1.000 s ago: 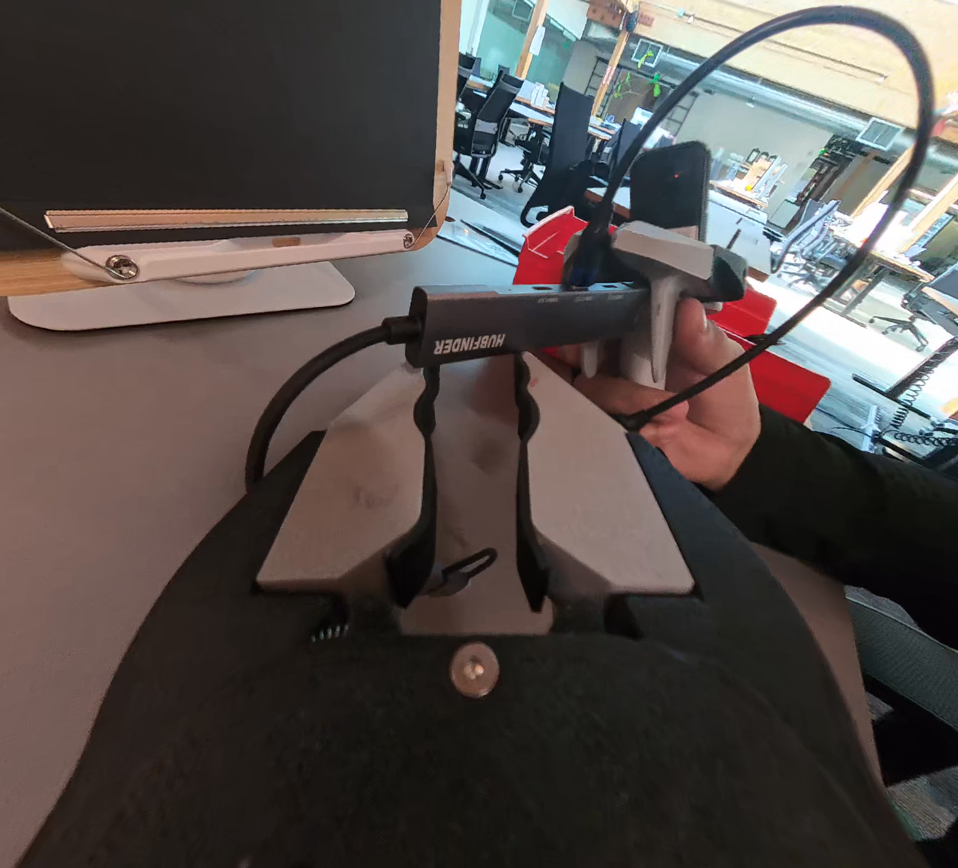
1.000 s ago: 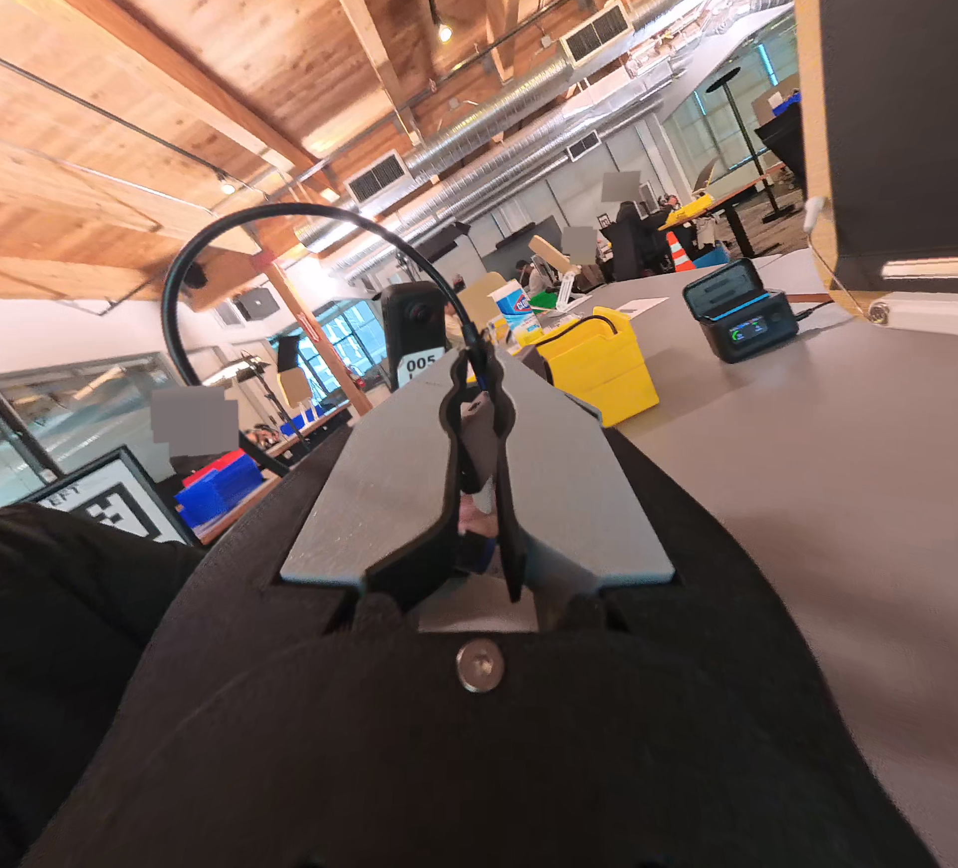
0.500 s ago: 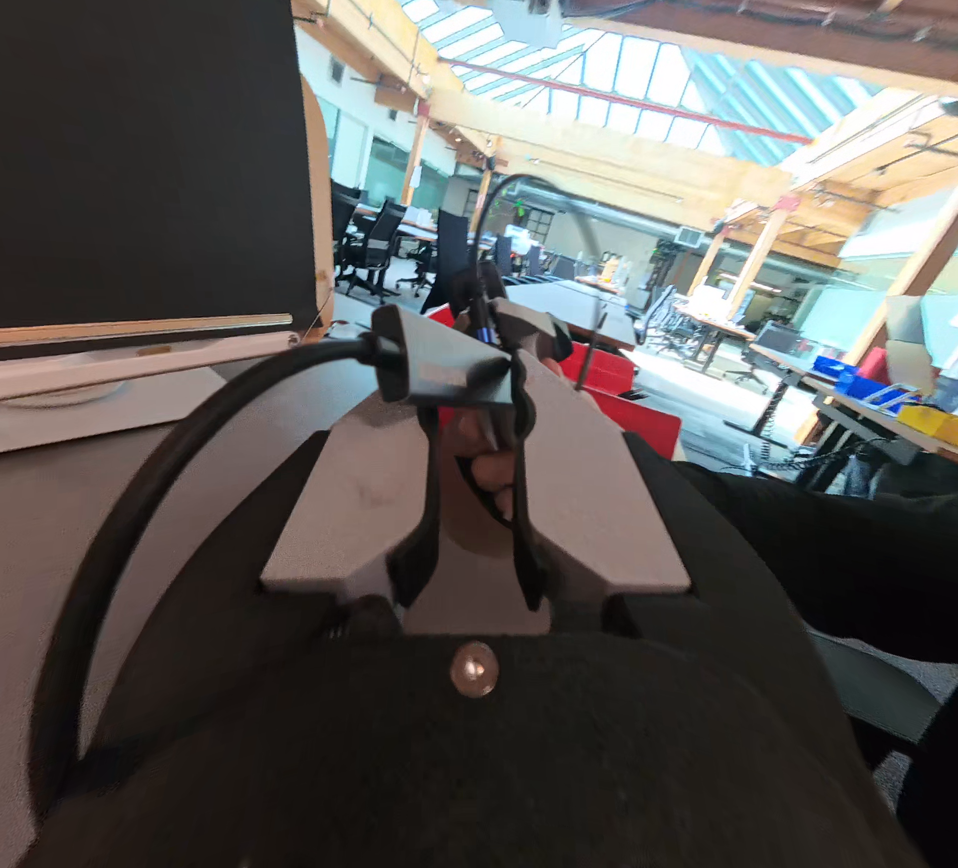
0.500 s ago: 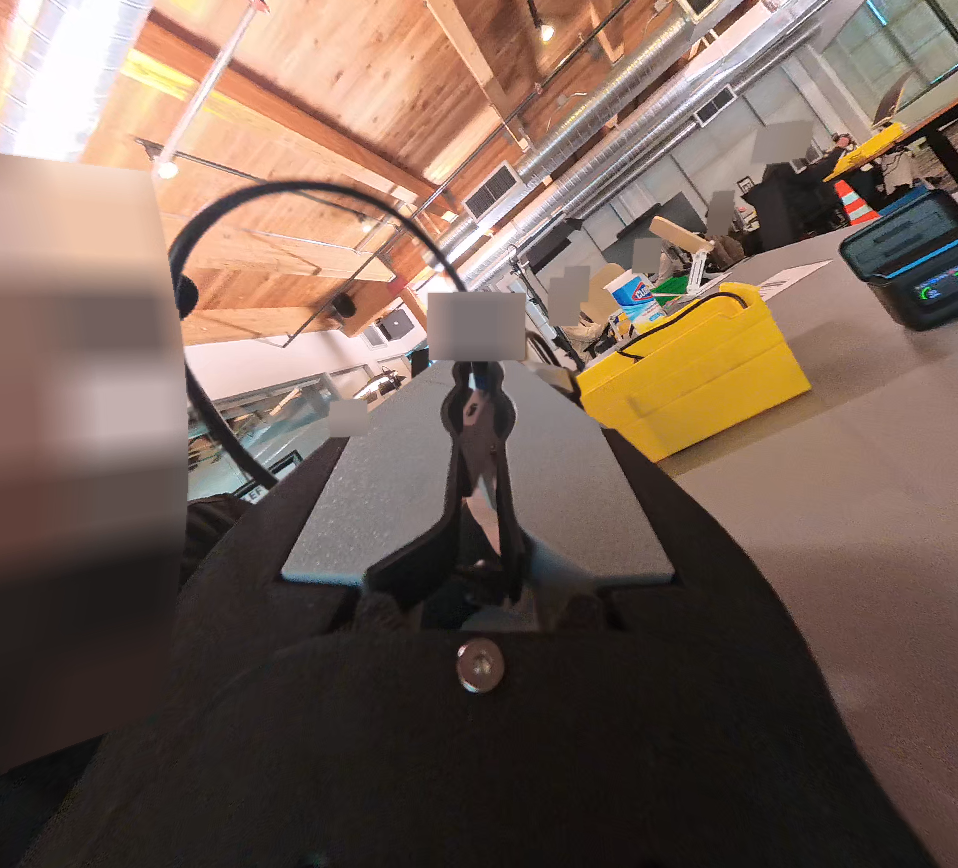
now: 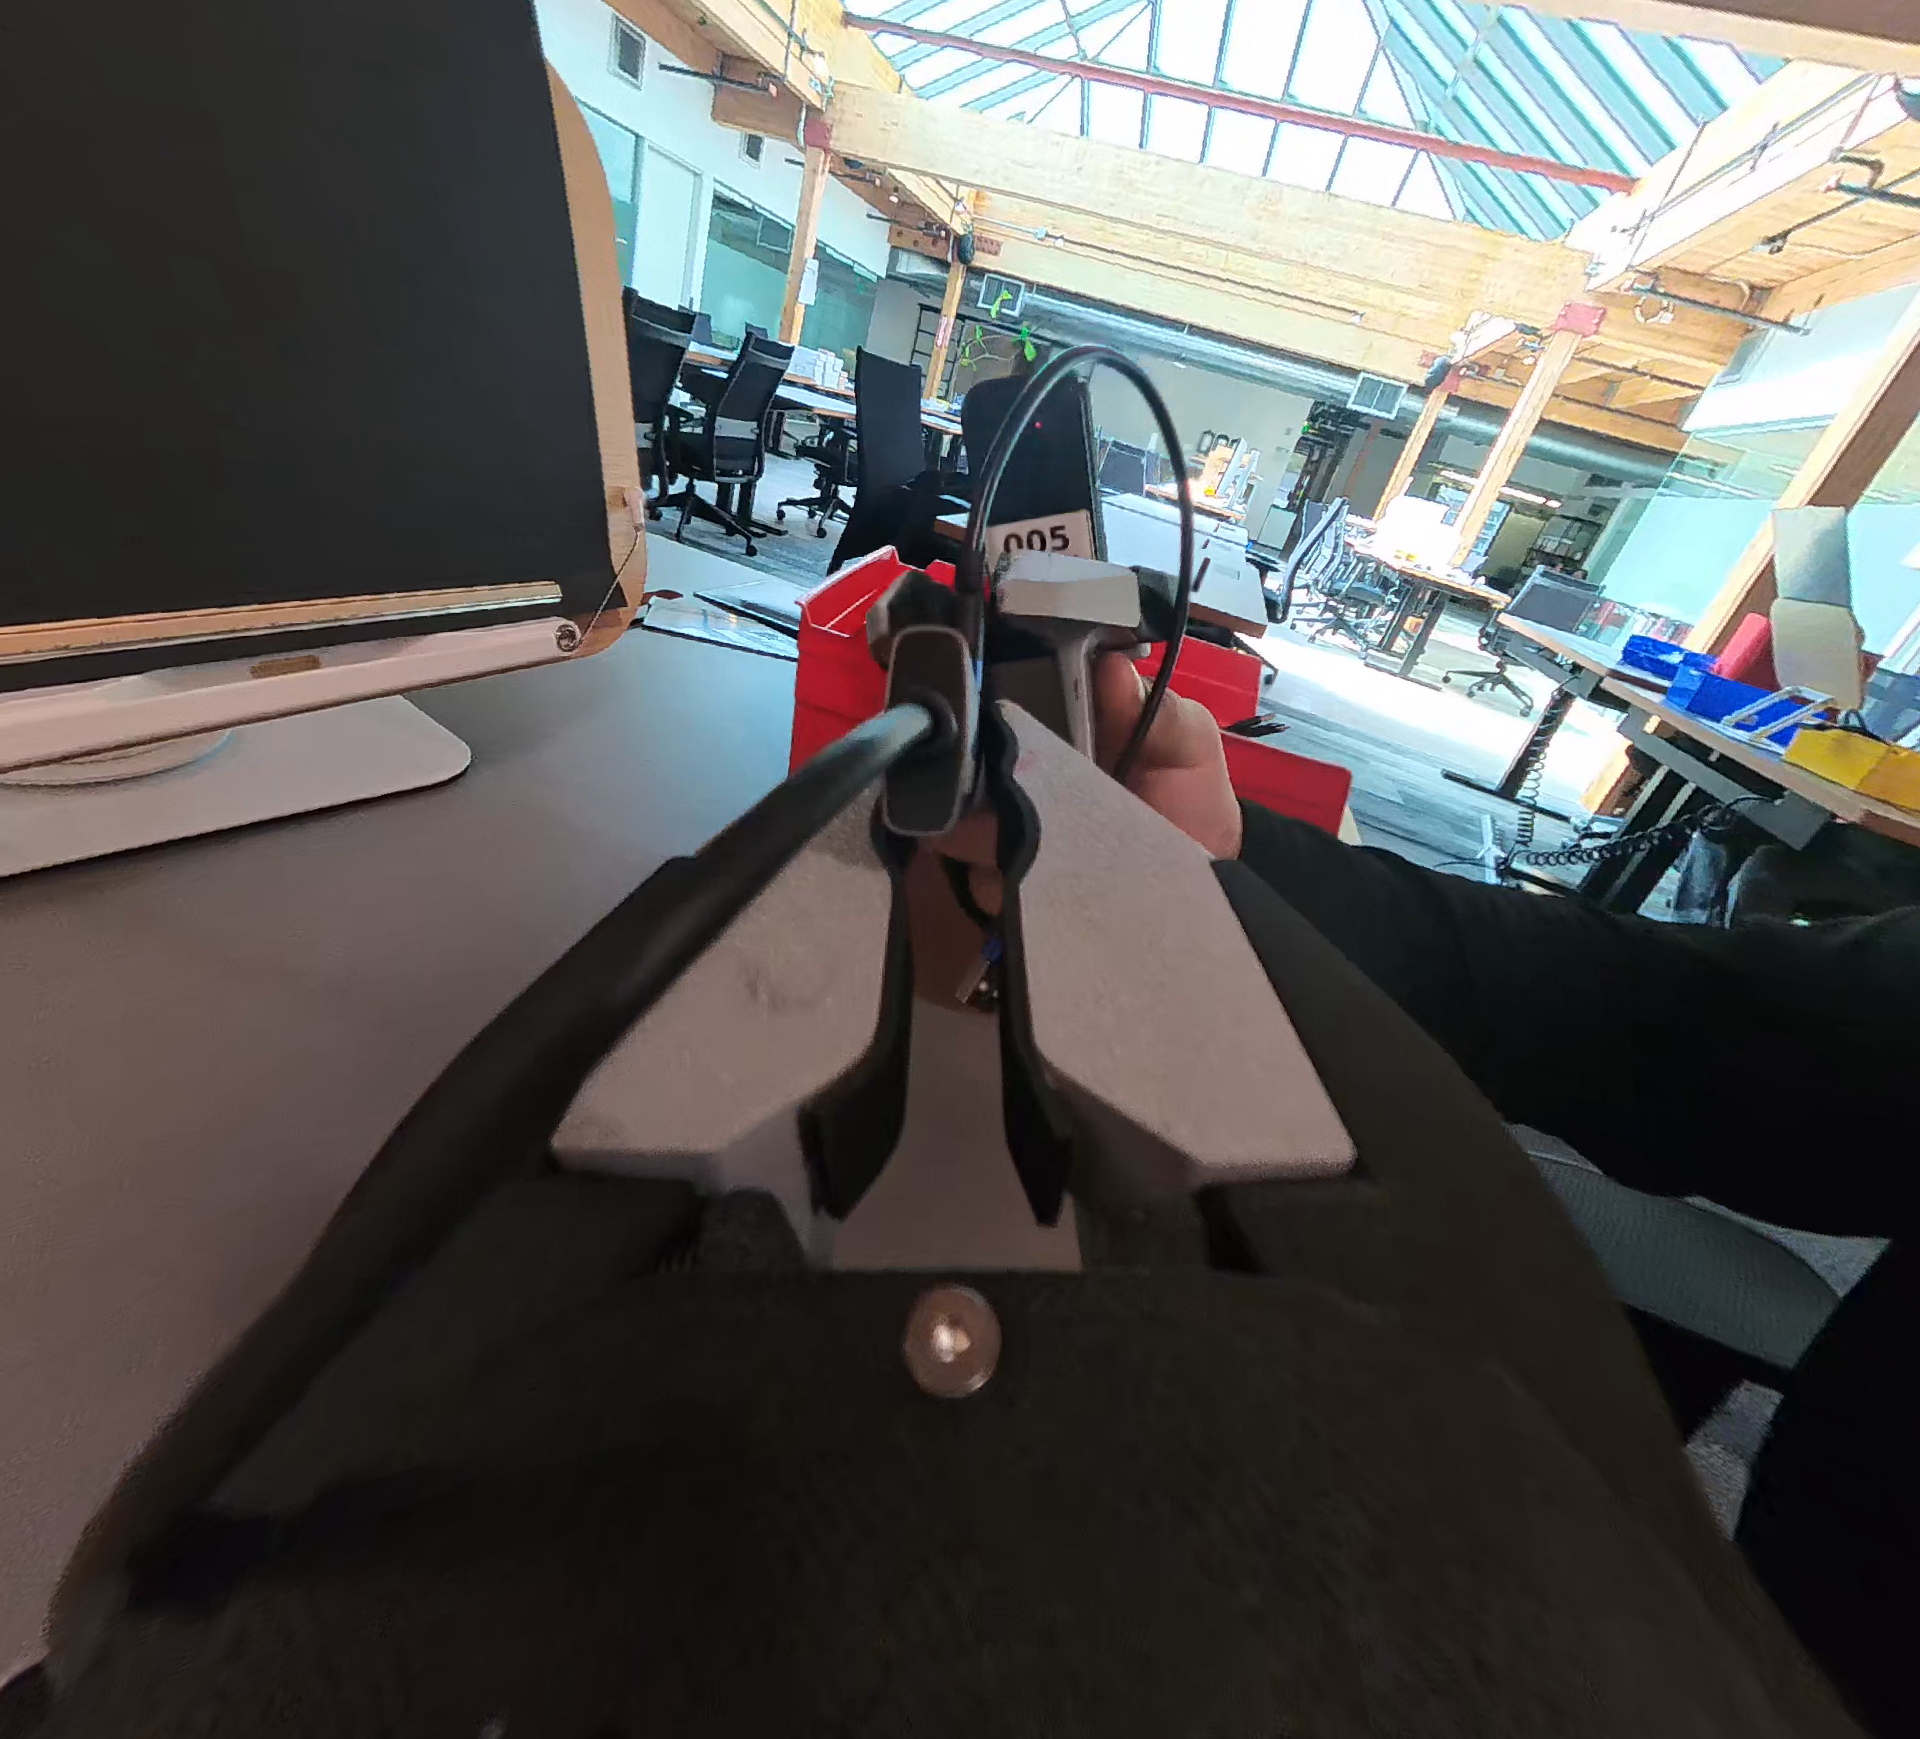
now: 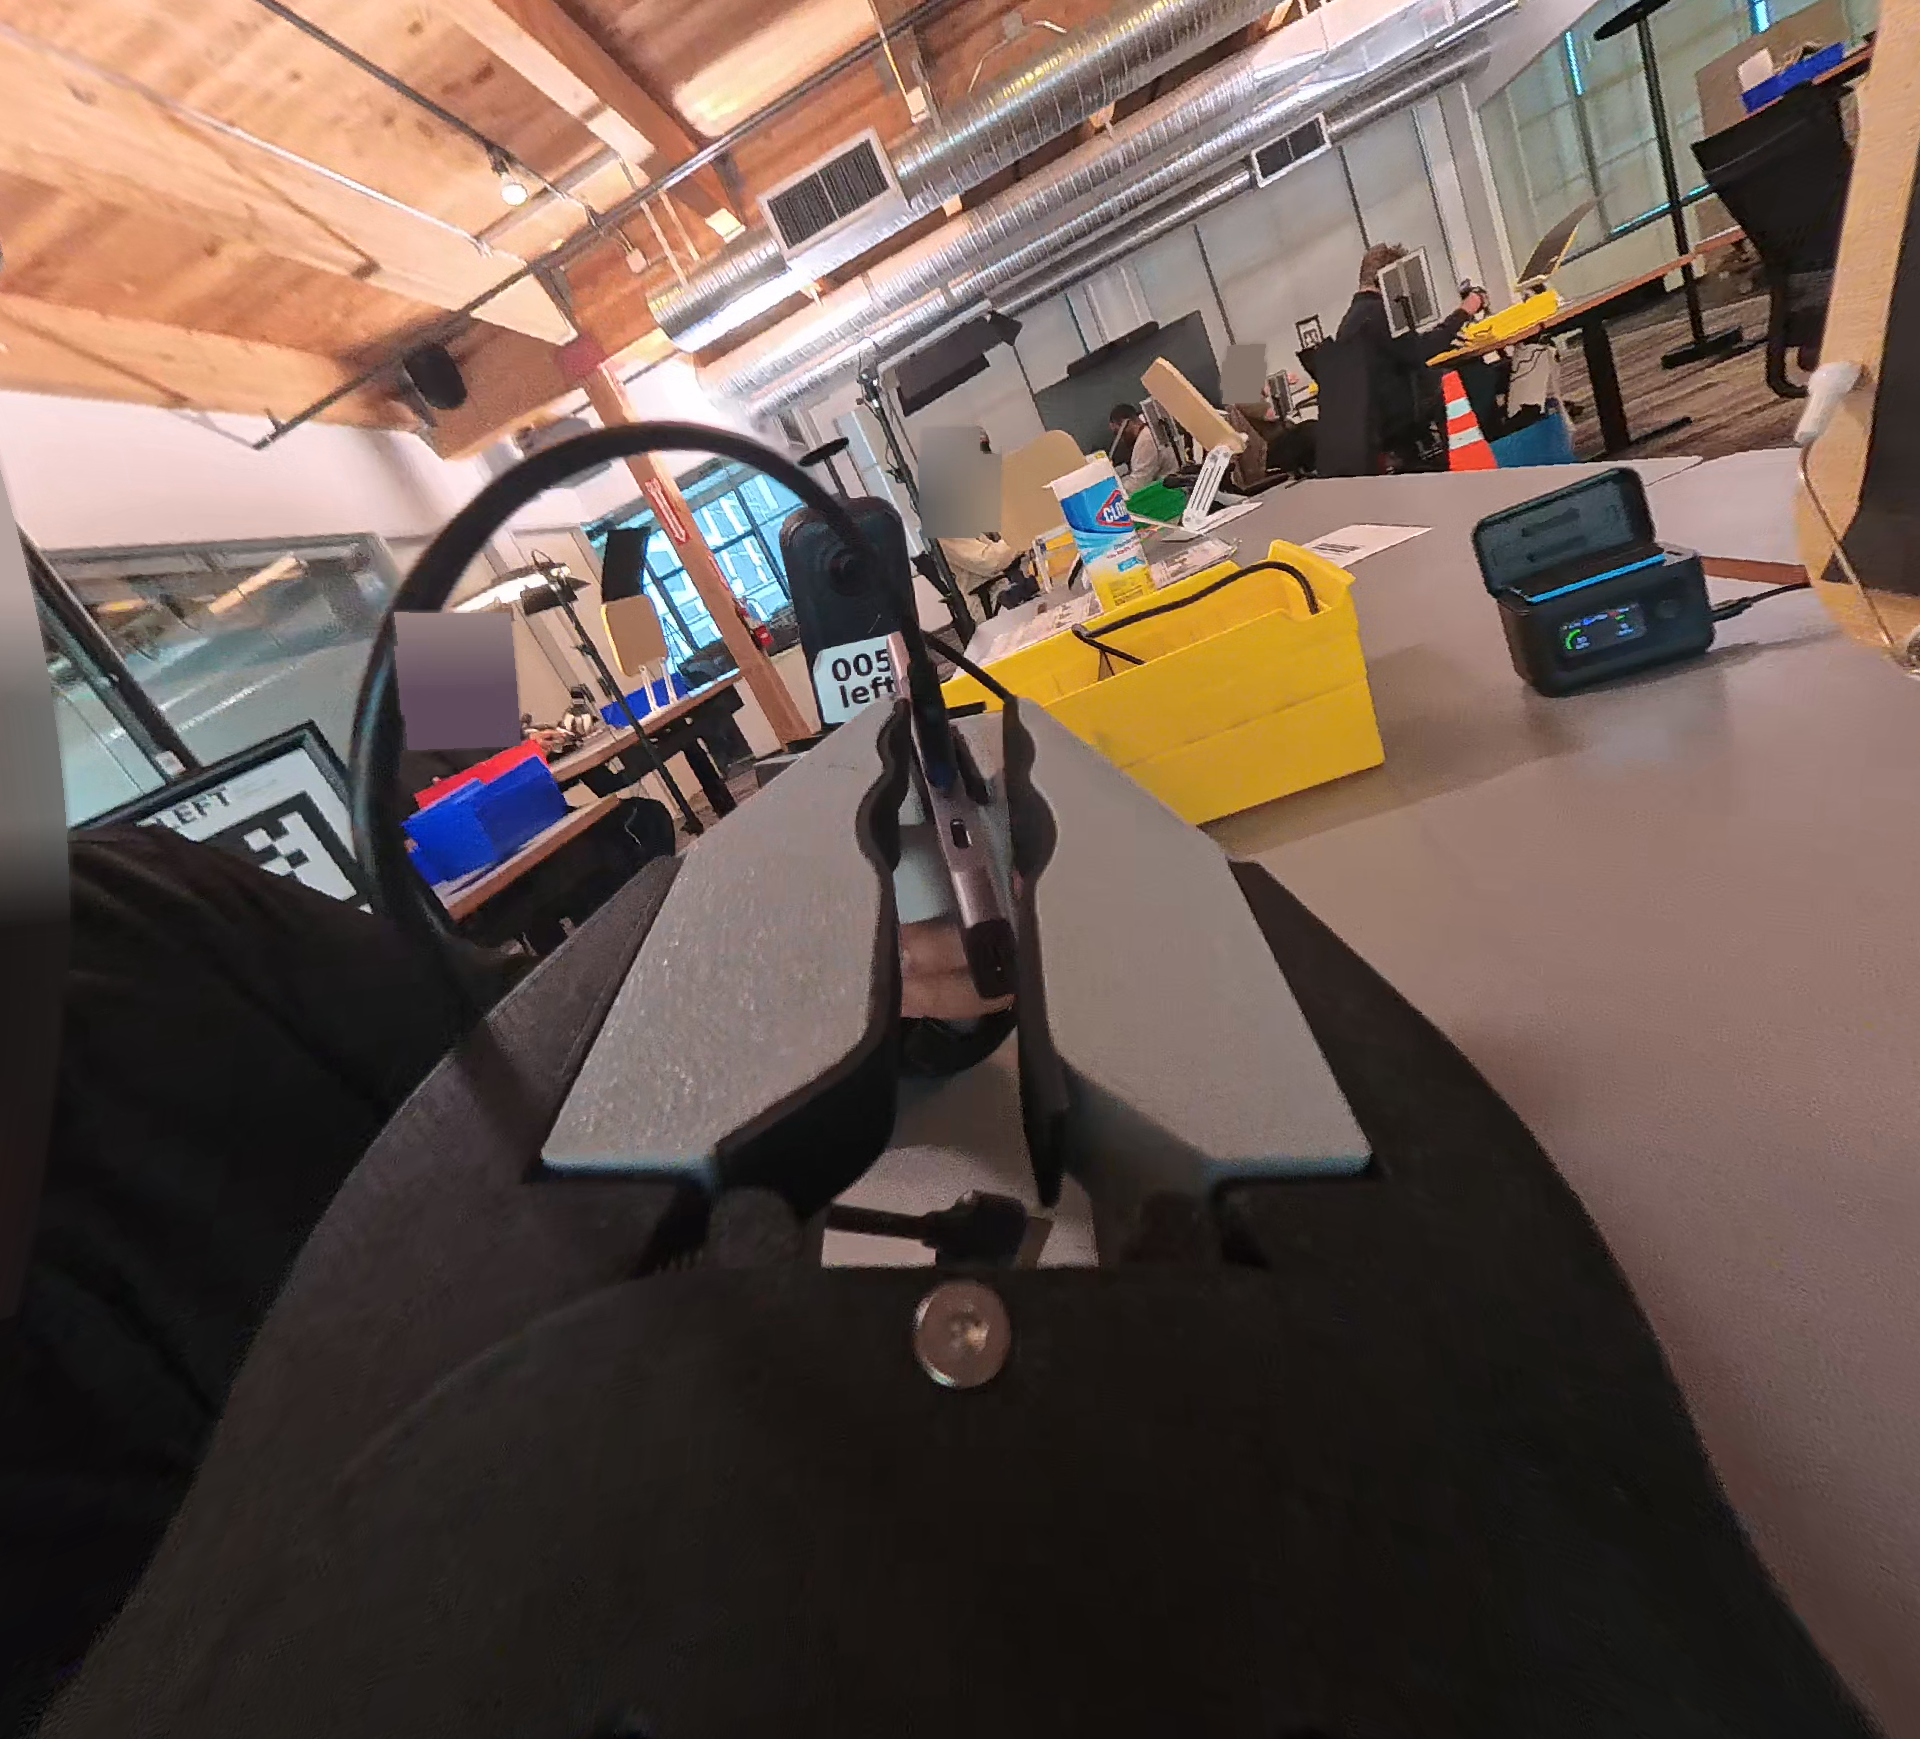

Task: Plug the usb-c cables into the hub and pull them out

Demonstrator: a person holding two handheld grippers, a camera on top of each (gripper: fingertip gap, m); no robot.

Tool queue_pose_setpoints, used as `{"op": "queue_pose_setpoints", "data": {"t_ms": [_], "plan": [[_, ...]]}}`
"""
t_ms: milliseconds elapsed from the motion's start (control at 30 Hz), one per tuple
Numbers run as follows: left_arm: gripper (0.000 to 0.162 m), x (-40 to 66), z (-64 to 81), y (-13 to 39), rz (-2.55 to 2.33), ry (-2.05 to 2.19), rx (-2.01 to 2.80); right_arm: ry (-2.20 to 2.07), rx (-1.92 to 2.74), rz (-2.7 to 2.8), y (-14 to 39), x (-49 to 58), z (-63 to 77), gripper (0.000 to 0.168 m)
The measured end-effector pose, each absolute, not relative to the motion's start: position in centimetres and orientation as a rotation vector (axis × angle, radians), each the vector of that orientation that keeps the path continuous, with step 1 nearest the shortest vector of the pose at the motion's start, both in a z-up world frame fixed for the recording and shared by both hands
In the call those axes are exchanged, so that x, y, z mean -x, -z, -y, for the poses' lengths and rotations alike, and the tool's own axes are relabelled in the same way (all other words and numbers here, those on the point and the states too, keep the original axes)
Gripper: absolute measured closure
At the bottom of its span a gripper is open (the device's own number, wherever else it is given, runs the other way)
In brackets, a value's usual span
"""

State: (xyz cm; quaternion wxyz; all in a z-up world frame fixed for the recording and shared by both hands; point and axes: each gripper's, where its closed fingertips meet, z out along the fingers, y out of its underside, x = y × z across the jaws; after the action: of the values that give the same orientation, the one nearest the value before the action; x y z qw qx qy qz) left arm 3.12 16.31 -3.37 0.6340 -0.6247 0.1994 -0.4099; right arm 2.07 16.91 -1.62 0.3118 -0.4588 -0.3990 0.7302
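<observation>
My left gripper (image 5: 956, 811) is shut on the grey hub (image 5: 923, 733), held above the table and seen end-on. The hub's thick black lead (image 5: 665, 941) runs down to the left. Just beyond it, my right gripper (image 5: 1055, 603) holds a thin black usb-c cable (image 5: 1174, 484) that loops overhead. In the right wrist view, my right gripper (image 6: 951, 754) is shut on the cable's plug (image 6: 932, 733), which has a blue collar and meets the hub (image 6: 971, 868) at its port side. I cannot tell how deep the plug sits. The cable loop (image 6: 436, 567) arcs to the left.
A dark monitor (image 5: 260, 235) on a white base (image 5: 260, 785) stands at the left. A red bin (image 5: 842, 661) sits behind the hub. A yellow bin (image 6: 1247, 713), a wipes canister (image 6: 1101, 531) and a black case (image 6: 1600, 598) are on the grey table (image 6: 1610, 910). Only a small space, under 4 cm, lies between the two pairs of fingers.
The hub has turned from side-on to end-on in my left gripper. Both views have swung and tilted. Both grippers keep their hold, with the plug still at the hub.
</observation>
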Motion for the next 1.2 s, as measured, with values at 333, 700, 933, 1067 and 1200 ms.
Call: {"op": "queue_pose_setpoints", "data": {"t_ms": [333,700,933,1067,1200], "plan": [[0.157,-3.6,-16.0,3.5,-0.464,0.995,1.439,-1.755,1.166,1.224,2.5,-1.6,-15.3,0.165],[0.152,-3.7,-15.7,4.1,-0.497,1.024,1.432,-1.772,1.183,1.252,3.0,-1.7,-15.0,0.165],[0.153,-3.5,-16.0,4.6,-0.471,0.969,1.457,-1.835,1.254,1.187,3.5,-1.4,-15.4,0.166],[0.158,-3.1,-16.0,4.3,-0.447,0.972,1.44,-1.987,1.27,1.06,3.1,-1.0,-15.5,0.166],[0.157,-3.0,-15.9,4.1,-0.441,0.966,1.431,-2.036,1.268,0.992,2.9,-1.0,-15.6,0.166]]}}
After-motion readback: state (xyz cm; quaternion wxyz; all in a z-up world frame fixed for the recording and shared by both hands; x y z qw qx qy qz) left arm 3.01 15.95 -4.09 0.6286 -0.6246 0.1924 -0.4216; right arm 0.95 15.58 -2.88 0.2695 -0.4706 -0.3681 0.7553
